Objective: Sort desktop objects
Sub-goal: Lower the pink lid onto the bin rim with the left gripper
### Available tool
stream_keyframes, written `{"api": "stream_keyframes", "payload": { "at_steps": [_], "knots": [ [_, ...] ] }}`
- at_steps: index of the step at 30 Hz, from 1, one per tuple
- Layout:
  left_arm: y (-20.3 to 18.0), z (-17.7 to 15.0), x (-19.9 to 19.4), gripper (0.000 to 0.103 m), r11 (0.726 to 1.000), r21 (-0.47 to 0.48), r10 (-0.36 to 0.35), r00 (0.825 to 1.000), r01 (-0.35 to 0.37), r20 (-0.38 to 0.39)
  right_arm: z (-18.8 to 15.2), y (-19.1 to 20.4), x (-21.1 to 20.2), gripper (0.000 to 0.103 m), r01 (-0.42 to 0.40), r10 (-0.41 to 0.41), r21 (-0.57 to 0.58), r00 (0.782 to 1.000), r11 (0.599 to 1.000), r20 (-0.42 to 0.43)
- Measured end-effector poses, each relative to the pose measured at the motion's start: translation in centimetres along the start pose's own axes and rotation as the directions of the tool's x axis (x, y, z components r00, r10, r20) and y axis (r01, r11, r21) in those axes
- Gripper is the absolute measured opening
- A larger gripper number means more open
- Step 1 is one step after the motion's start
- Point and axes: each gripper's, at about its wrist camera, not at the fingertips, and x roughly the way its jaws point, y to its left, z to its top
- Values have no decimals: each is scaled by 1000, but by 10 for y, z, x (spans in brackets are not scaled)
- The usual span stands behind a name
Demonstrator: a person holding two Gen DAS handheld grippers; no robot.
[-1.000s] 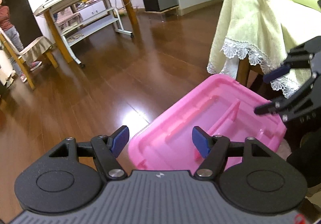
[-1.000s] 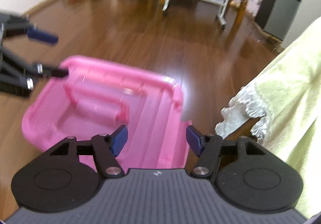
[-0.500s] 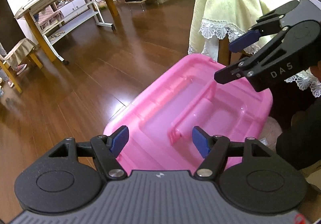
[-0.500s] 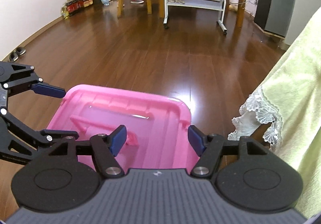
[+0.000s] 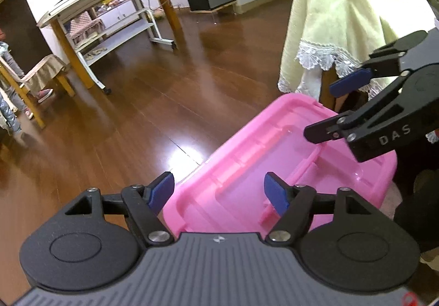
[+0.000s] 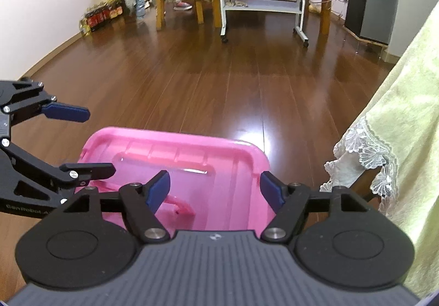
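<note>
Left gripper (image 5: pixel 219 190) and right gripper (image 6: pixel 214 188) hover over the pink bin (image 5: pixel 288 168), fingers spread, empty. Recommend gripping opposite rims evenly.

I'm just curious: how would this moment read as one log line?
left gripper: open, empty | right gripper: open, empty | both over pink plastic bin lid | nothing grasped

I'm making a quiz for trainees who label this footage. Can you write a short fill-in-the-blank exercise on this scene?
1. The plastic box below both grippers is ____ in colour.
2. The left gripper and the right gripper both have their jaws ____.
3. The lace-edged cloth hanging at the right of the right wrist view is pale ____.
4. The floor is made of dark ____ boards.

Missing words: pink; open; yellow-green; wooden
</note>
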Motion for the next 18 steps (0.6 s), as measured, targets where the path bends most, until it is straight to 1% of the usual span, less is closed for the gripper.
{"api": "stream_keyframes", "payload": {
  "at_steps": [5, 12, 16, 18],
  "knots": [
    [-8, -8, 0, 73, 999, 13, -31, 999, 31, -34, -3, 0, 4, 69, -6, 5, -20, 998, 1000, -65],
    [-15, -19, 2, 73, 999, 7, -51, 996, 52, -68, -11, 14, 5, 70, -8, -5, -114, 993, 993, -115],
    [-18, -22, 5, 73, 998, 21, -60, 994, 63, -87, -15, 18, 9, 75, 2, -22, -131, 988, 991, -151],
    [-20, -23, 7, 73, 997, 27, -63, 993, 65, -96, -19, 18, 10, 75, 2, -25, -136, 985, 991, -169]
  ]
}}
